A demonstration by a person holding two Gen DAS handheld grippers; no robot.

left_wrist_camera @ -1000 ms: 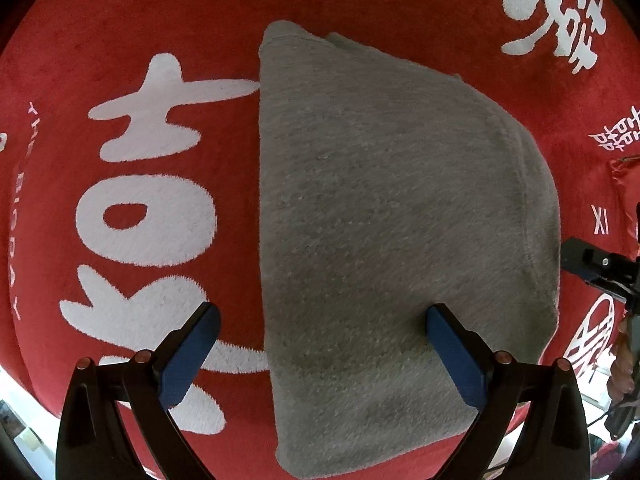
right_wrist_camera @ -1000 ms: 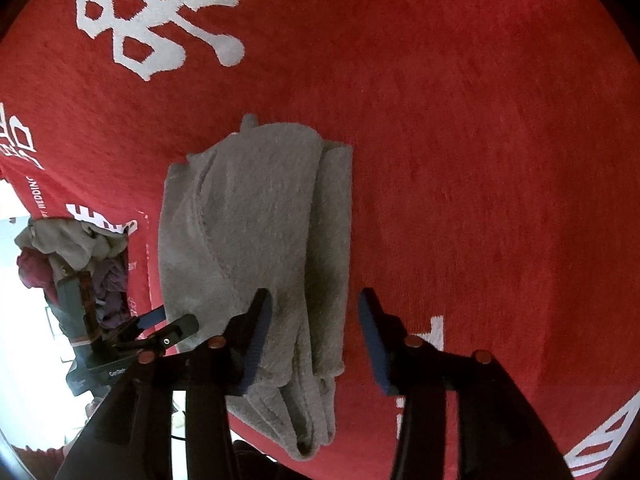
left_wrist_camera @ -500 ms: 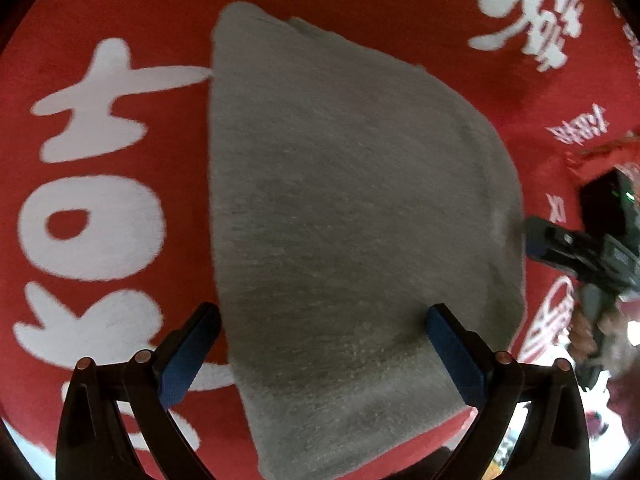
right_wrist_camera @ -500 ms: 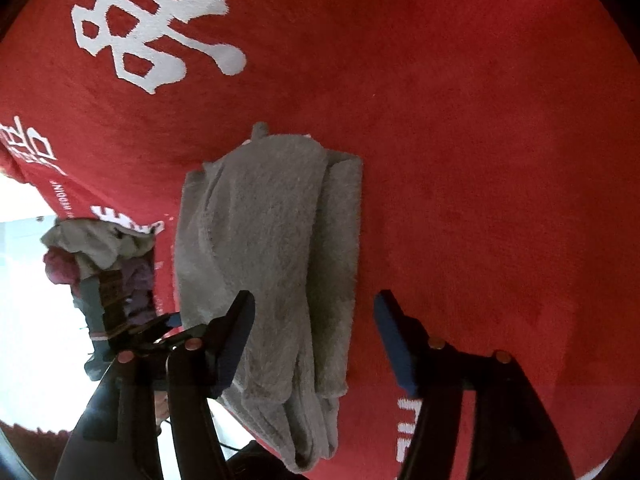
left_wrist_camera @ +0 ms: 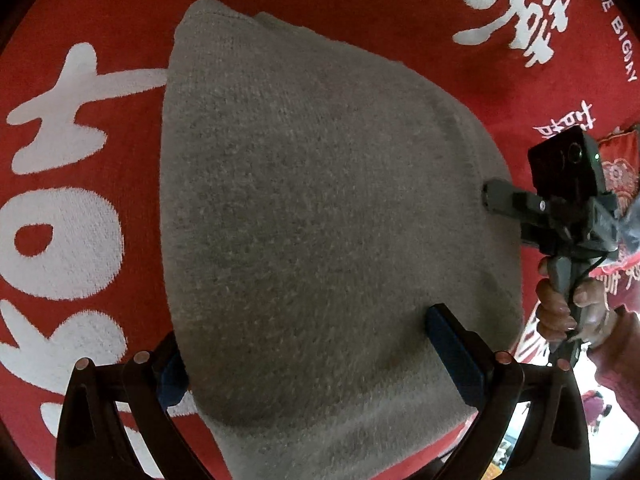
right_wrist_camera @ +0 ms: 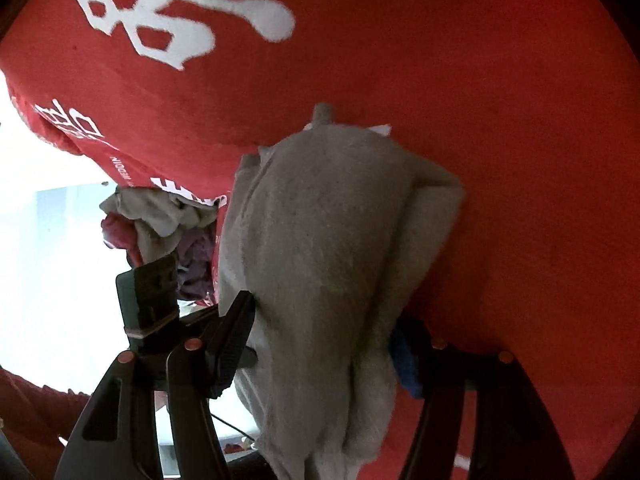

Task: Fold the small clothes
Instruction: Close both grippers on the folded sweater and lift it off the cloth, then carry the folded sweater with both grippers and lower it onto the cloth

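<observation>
The grey garment point(left_wrist_camera: 320, 220) lies folded on the red cloth point(left_wrist_camera: 80, 8), apparently nearly done, left gripper point(left_wrist_camera: 316, 356) and right gripper point(right_wrist_camera: 320, 340) both spread astride it without pinching, more clothes point(right_wrist_camera: 160, 220) waiting beyond.

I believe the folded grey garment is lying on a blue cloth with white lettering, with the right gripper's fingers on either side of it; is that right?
Not quite: the cloth under the grey garment is red with white lettering, not blue, as the right wrist view shows. The rest stands: the right gripper has its fingers on either side of the garment's near end.
</observation>
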